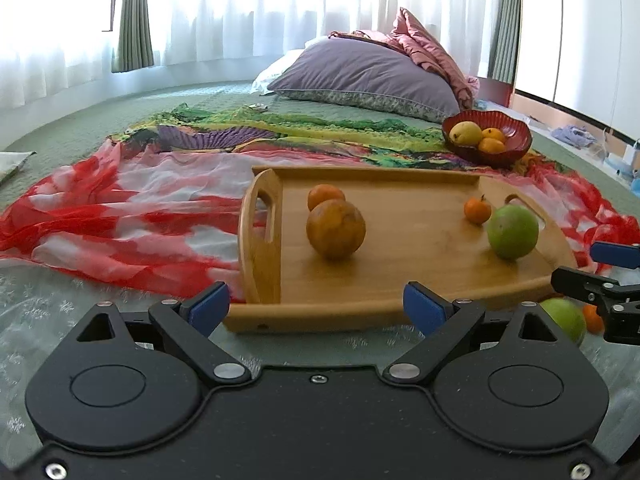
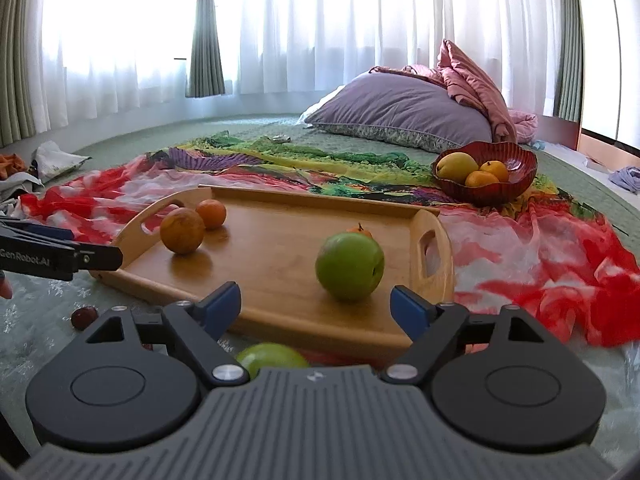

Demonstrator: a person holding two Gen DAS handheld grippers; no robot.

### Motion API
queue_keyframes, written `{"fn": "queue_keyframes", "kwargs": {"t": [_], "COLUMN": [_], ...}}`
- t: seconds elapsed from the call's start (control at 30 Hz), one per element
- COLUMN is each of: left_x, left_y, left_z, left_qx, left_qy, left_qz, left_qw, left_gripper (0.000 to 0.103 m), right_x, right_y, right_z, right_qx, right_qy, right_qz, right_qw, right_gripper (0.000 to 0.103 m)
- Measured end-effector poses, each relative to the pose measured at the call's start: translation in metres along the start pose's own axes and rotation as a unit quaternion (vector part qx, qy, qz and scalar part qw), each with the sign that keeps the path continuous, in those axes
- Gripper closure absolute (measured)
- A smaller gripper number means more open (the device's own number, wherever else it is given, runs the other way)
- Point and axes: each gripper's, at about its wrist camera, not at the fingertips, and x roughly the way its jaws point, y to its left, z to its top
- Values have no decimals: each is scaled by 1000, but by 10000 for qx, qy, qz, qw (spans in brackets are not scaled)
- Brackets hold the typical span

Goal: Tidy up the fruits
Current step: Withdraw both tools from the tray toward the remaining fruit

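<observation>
A wooden tray [image 1: 400, 280] [image 2: 280, 280] lies on the bed. On it sit a large brownish orange [image 1: 336, 229] [image 2: 182, 231], a smaller orange [image 1: 325, 195] [image 2: 211, 213], a small tangerine [image 1: 477, 210] and a green apple [image 1: 513, 232] [image 2: 350, 266]. A second green apple [image 2: 272, 358] [image 1: 566, 318] lies on the bed in front of the tray, under my right gripper. My left gripper [image 1: 316, 310] is open and empty before the tray's near edge. My right gripper [image 2: 316, 306] is open and empty just short of the tray's green apple.
A red bowl [image 1: 516, 144] [image 2: 520, 176] with a yellow fruit and two oranges stands behind the tray to the right. Colourful scarves [image 1: 140, 208] cover the bed. A purple pillow [image 1: 360, 72] lies at the back. A small dark red fruit [image 2: 84, 317] lies at the left.
</observation>
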Motion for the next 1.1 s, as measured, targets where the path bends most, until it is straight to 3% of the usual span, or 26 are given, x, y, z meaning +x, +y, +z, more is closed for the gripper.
{"fn": "queue_keyframes", "kwargs": {"t": [0.4,1.1], "left_x": [-1,4], "left_y": [-13,-18], "left_z": [-28,-60], "left_qx": [231,304], "left_qy": [-41,-57], "left_qz": [174,382], "left_qw": [9996,9988], "left_gripper": [5,3], "right_x": [-11,-3], "right_y": [17,32], "right_z": [-35,-63], "right_qx": [34,-228], "right_qy": [-240,-271], "right_qz": [-38,-143], "right_qw": [9997,9993], "right_gripper": [1,1]}}
